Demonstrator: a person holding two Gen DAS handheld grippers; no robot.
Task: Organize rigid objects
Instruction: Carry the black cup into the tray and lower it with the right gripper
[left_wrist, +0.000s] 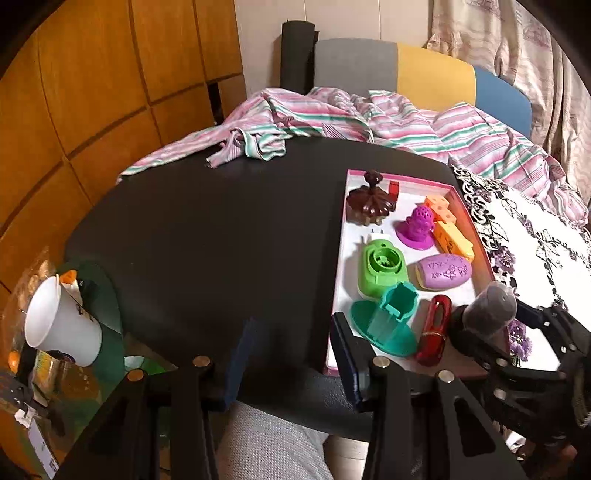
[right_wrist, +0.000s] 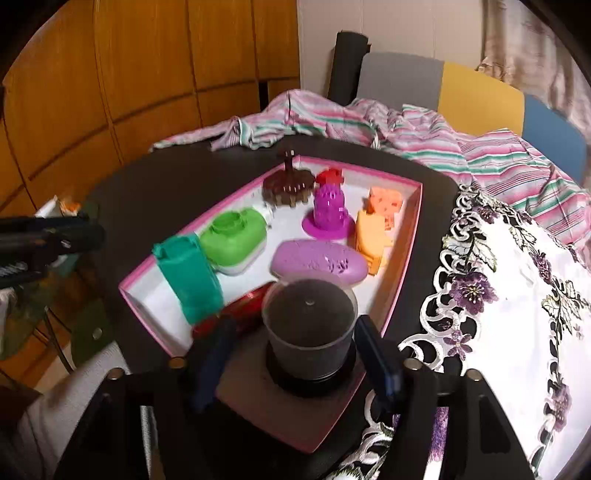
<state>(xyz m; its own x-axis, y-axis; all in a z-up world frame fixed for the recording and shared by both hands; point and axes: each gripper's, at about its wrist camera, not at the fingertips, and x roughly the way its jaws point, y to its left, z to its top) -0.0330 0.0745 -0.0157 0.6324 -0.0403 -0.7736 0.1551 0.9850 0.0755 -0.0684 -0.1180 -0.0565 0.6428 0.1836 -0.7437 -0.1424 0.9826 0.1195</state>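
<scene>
A pink-rimmed white tray (left_wrist: 402, 180) (right_wrist: 419, 221) on the black table (left_wrist: 221, 236) holds a brown ornament (left_wrist: 371, 203), a purple toy (left_wrist: 417, 225), orange blocks (left_wrist: 448, 229), a green holder (left_wrist: 382, 266), a lilac soap-shaped piece (left_wrist: 443, 273), a teal stand (left_wrist: 388, 325) and a red piece (left_wrist: 436, 332). My right gripper (right_wrist: 299, 354) is open around a grey jar (right_wrist: 310, 325) on a black base at the tray's near end; the jar (left_wrist: 487, 310) also shows in the left wrist view. My left gripper (left_wrist: 291, 354) is open and empty over the table's near edge.
A striped cloth (left_wrist: 332, 122) lies across the table's far side, before a grey, yellow and blue chair back (left_wrist: 424, 74). A floral embroidered cloth (right_wrist: 517, 295) lies right of the tray. A white cup (left_wrist: 59, 321) stands on a glass side table at left.
</scene>
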